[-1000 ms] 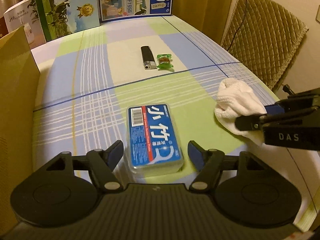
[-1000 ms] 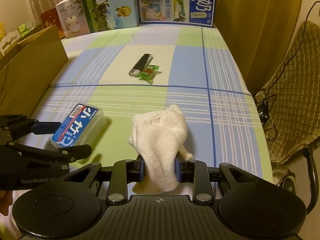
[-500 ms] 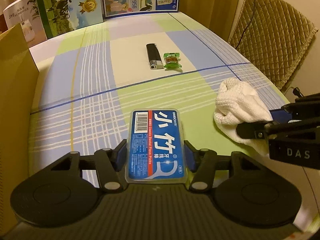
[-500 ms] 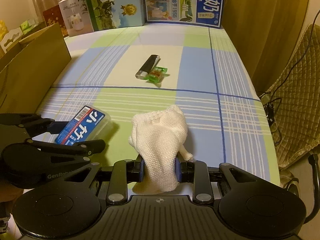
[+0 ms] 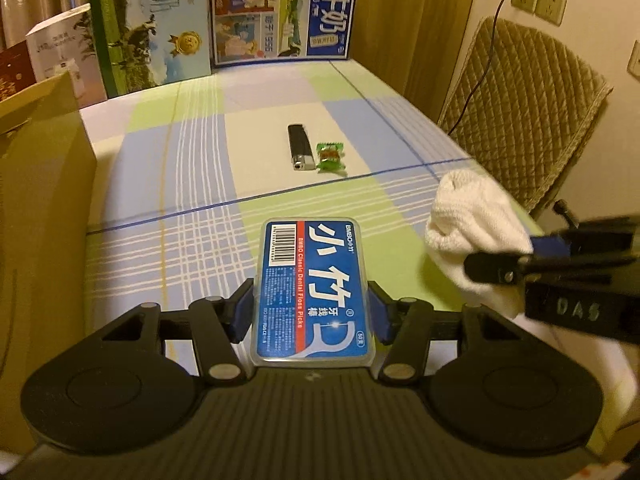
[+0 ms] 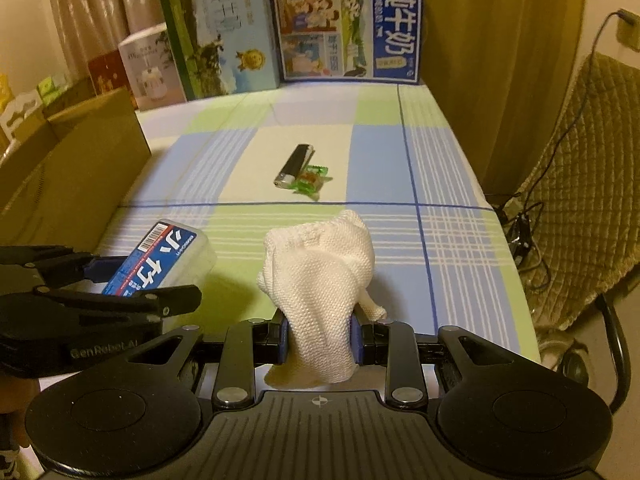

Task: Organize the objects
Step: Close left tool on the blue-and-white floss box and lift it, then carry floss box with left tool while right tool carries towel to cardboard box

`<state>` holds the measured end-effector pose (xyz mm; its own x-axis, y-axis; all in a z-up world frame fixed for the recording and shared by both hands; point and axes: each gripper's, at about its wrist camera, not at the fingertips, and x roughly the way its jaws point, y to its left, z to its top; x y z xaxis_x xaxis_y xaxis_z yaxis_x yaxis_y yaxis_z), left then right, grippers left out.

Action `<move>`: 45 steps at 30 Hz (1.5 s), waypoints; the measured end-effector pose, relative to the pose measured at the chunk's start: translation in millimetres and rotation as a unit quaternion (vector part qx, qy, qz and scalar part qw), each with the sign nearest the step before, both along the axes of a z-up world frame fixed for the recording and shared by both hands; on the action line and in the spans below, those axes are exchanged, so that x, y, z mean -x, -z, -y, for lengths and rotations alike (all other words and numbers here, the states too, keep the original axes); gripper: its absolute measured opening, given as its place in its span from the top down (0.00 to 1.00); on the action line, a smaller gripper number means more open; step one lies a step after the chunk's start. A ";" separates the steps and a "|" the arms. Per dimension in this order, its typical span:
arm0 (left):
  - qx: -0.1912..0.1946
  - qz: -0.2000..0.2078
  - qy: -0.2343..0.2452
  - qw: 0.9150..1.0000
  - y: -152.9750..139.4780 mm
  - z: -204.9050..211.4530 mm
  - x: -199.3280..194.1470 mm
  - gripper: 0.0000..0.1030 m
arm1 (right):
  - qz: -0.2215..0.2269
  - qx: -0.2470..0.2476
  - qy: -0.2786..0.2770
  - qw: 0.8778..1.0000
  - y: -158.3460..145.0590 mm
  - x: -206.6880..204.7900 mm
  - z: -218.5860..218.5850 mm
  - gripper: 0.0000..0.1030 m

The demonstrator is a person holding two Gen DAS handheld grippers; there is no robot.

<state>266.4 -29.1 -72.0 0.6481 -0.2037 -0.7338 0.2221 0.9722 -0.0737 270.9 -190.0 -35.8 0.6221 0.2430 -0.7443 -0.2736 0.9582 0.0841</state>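
A clear box of dental floss picks with a blue label [image 5: 312, 288] is clamped between the blue pads of my left gripper [image 5: 310, 314], lifted off the checked tablecloth [image 5: 192, 184]. The same box [image 6: 160, 258] shows at the left of the right wrist view. My right gripper [image 6: 320, 338] is shut on a white knitted cloth [image 6: 320, 276], which bulges out above the fingers; this cloth [image 5: 472, 236] is seen at the right of the left wrist view. Farther back a black lighter [image 5: 299, 148] and a green-wrapped candy [image 5: 330, 156] lie side by side.
An open brown cardboard box [image 6: 68, 176] stands along the left edge of the table. Milk cartons and picture boxes [image 5: 280, 12] line the far end. A quilted chair [image 5: 520, 112] stands off the right side, with cables [image 6: 520, 220] on the floor.
My left gripper went from open around the floss box to shut on it and lifted it from the table. The right gripper kept its hold on the cloth and rose slightly.
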 end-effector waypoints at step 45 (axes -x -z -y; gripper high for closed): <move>0.001 0.051 -0.097 0.994 -119.8 -97.4 193.7 0.50 | 0.068 -0.057 -0.050 0.995 -103.6 172.2 -96.1 0.75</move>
<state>72.7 68.4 47.7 0.7466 -0.0694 -0.6617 0.0374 0.9974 -0.0623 98.8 -93.9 67.8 0.6837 0.3871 -0.6186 -0.3835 0.9118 0.1466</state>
